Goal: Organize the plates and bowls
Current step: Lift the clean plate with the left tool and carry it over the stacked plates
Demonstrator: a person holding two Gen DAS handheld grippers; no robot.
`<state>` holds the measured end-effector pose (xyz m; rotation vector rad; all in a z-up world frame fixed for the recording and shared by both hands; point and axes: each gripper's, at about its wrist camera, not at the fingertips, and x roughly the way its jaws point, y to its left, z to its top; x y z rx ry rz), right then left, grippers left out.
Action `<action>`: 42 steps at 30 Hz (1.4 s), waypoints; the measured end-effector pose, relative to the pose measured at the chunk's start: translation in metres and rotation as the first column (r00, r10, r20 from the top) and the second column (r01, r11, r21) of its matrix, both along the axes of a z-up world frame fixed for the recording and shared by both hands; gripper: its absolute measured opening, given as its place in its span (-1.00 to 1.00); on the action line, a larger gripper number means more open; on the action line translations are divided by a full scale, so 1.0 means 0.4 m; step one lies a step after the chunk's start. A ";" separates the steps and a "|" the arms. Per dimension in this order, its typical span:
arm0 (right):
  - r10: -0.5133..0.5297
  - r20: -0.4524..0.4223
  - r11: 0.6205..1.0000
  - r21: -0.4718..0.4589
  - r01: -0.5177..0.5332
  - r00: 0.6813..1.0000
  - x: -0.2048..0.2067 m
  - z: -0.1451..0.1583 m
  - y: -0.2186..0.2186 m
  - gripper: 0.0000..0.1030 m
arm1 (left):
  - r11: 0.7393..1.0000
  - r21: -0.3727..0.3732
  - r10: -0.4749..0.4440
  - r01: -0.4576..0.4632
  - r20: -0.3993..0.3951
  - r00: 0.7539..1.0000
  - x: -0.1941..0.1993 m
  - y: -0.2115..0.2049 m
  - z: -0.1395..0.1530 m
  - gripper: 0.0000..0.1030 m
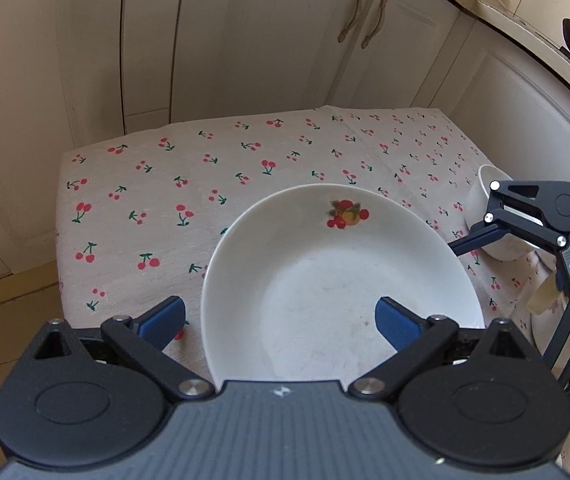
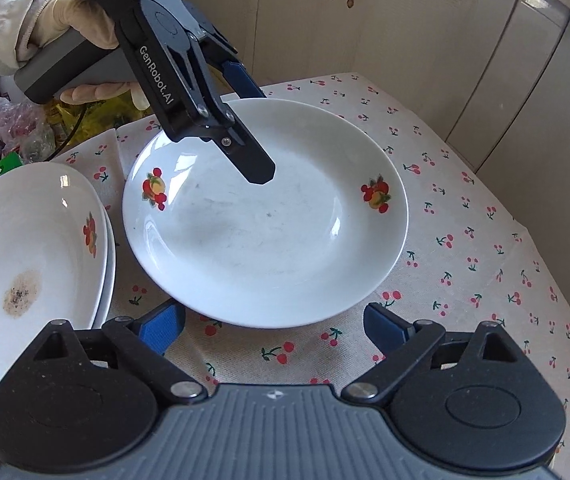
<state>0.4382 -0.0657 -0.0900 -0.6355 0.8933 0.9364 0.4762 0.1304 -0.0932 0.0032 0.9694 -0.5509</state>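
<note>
Across both frames, table: cherry-print cloth (image 2: 465,240) covers it.
Centre, plate: white round plate with fruit decals (image 2: 265,220) lies flat on cloth.
Lower left, stack: stained white plates (image 2: 25,260) beside it.
Left gripper (image 1: 281,320): spread over plate's rim, pinching nothing.
Right gripper (image 2: 275,328): spread, empty, at plate's near edge.

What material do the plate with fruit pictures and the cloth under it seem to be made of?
Plate: probably glazed ceramic or porcelain; it is white and glossy, with bright window reflections and printed fruit motifs. Melamine cannot be excluded.
Tablecloth: looks like matte woven fabric, perhaps cotton or linen; it has a visible weave, fold creases and a cherry print.
</note>
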 end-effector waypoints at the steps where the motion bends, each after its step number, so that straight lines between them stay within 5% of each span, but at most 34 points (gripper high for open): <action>1: -0.003 -0.005 1.000 0.003 0.003 1.000 0.005 -0.002 0.000 0.91 | 1.000 -0.004 -0.006 0.006 -0.006 1.000 0.003 -0.002 -0.003 0.94; 16: 0.026 -0.021 1.000 -0.009 -0.027 0.999 0.030 -0.027 0.020 0.97 | 0.995 -0.051 -0.089 0.087 -0.036 0.995 0.033 -0.027 -0.008 0.94; 42: 0.033 0.023 0.998 0.050 -0.035 0.999 0.009 0.008 0.003 0.97 | 0.995 -0.073 -0.068 0.065 -0.034 0.997 0.031 -0.020 -0.005 0.93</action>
